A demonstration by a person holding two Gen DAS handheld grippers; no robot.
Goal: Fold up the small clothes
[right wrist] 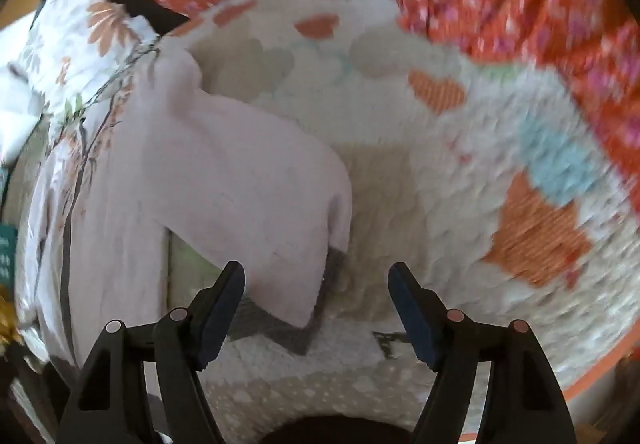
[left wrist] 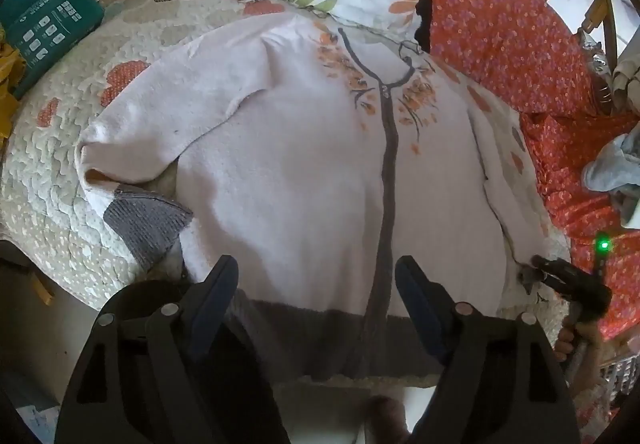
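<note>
A pale pink cardigan [left wrist: 304, 164] with a grey front band, grey hem and orange flower print lies spread flat on a quilted bed cover [left wrist: 52, 204], one sleeve folded across its chest. The left tongs [left wrist: 316, 284] hang over the grey hem, jaws well apart and holding nothing. The right tongs [right wrist: 316, 284] stand apart too, over the grey cuff of the other sleeve [right wrist: 256, 196], gripping nothing. A teal packet [left wrist: 48, 28] lies at the quilt's edge; its print is too small to read.
</note>
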